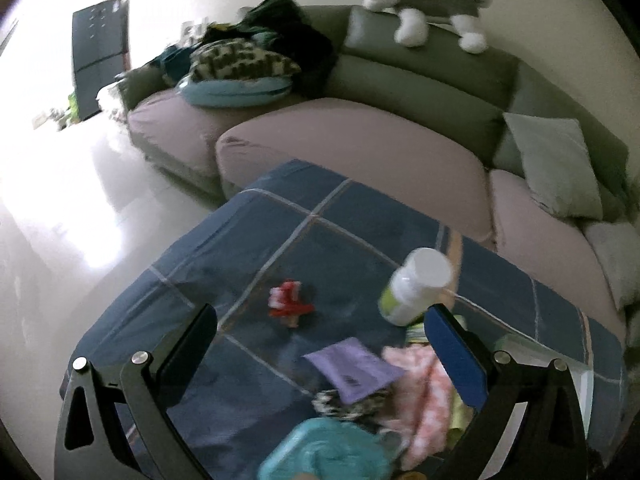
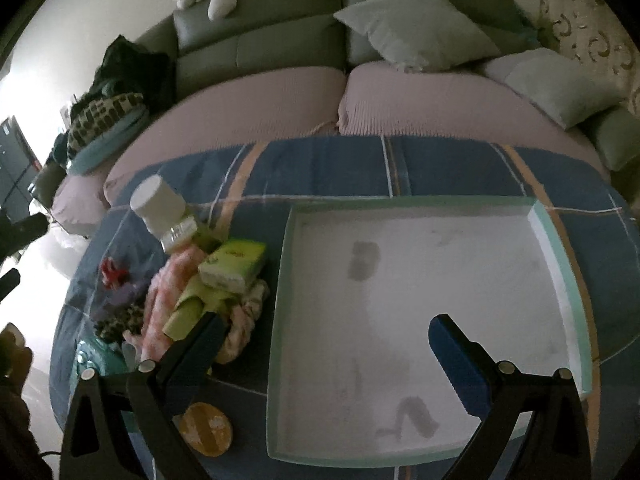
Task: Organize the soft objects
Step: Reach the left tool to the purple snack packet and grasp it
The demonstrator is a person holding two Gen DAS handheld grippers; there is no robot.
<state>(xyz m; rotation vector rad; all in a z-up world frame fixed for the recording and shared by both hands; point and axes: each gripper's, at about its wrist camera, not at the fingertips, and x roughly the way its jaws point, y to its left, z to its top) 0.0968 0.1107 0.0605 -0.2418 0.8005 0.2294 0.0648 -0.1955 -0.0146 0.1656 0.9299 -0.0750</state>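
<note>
A pile of soft things lies on the blue plaid cloth: a pink-and-white cloth, a purple pouch, a leopard-print piece, a teal item and a red-and-white toy. My left gripper is open and empty above the pile. My right gripper is open and empty over a shallow white tray, which holds nothing.
A white-capped bottle, a green tissue pack and a round orange-brown object lie by the pile. Behind is a sofa with cushions, piled clothes and a plush husky.
</note>
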